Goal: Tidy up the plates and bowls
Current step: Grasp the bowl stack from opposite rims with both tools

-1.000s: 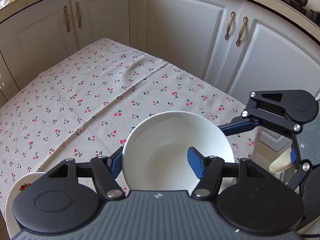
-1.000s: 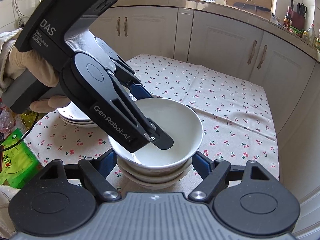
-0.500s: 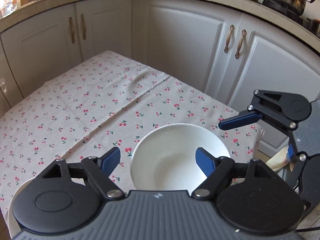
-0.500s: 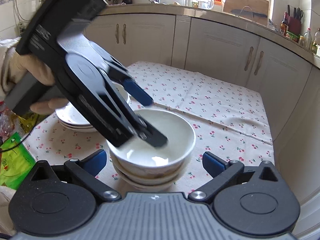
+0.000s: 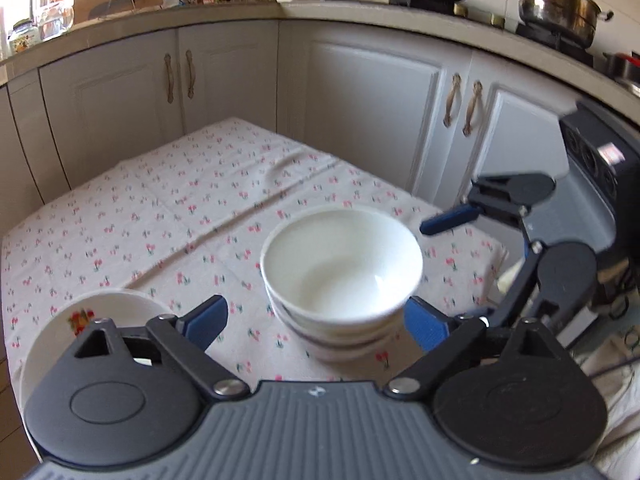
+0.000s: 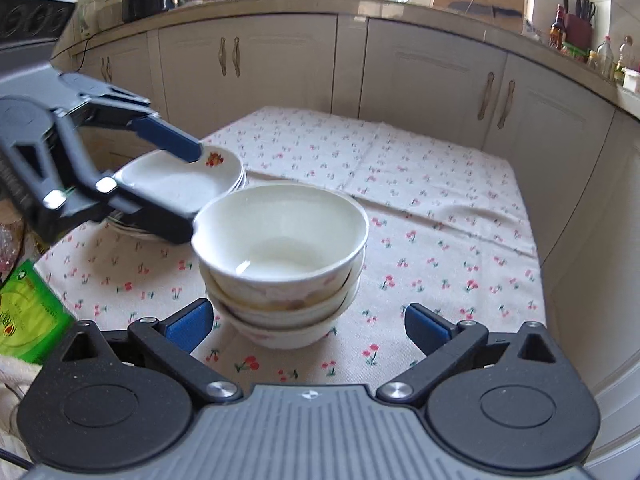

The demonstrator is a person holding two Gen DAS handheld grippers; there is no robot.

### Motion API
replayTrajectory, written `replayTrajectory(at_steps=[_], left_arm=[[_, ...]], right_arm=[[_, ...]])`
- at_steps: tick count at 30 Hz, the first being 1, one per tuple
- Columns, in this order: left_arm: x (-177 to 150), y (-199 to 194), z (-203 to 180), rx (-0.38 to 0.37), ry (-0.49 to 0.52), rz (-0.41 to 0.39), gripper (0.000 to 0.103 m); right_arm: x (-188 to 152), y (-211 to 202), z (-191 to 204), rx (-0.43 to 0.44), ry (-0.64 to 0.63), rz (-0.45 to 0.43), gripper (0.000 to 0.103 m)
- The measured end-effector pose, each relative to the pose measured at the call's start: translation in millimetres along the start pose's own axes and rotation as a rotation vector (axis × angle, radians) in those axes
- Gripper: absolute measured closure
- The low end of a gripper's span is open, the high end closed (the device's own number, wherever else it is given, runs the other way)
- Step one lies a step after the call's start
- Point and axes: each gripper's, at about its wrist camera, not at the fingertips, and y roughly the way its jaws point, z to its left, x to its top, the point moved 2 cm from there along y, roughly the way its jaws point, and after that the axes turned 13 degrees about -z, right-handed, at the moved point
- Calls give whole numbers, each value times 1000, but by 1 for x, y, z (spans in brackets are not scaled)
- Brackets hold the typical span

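Three white bowls stand nested in a stack on the cherry-print tablecloth, and show in the left wrist view as the same bowls. My left gripper is just short of the stack with its jaws opening and nothing pressed between them. From the right wrist view, the left gripper hangs left of the bowls, its lower finger close to the top rim. My right gripper stands wide open in front of the stack, touching nothing. A stack of flower-printed plates lies left of the bowls.
White kitchen cabinets curve closely round the far and right sides of the table. A green packet lies at the table's left edge. The plates are under my left gripper's left finger. The right gripper's finger reaches in beside the bowls.
My left gripper has let go of the top bowl's rim, opened and drawn back to the left. The bowl now rests on the stack. The right gripper has opened wider.
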Motion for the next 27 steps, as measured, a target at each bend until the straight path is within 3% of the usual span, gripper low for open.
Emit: replayTrajectory(at_steps=[12,23,27], left_arm=[[-55,40,-18,11,29,130,8],[-57,69,-20,-33,83,172,8],[-57,76,-20,-79,89,192,0]], right_arm=[[-34,23,-12,-28,3,123,0],[-37,49,-20,11,-12,169,0],[-35,55,-22,40,-26,165,0]])
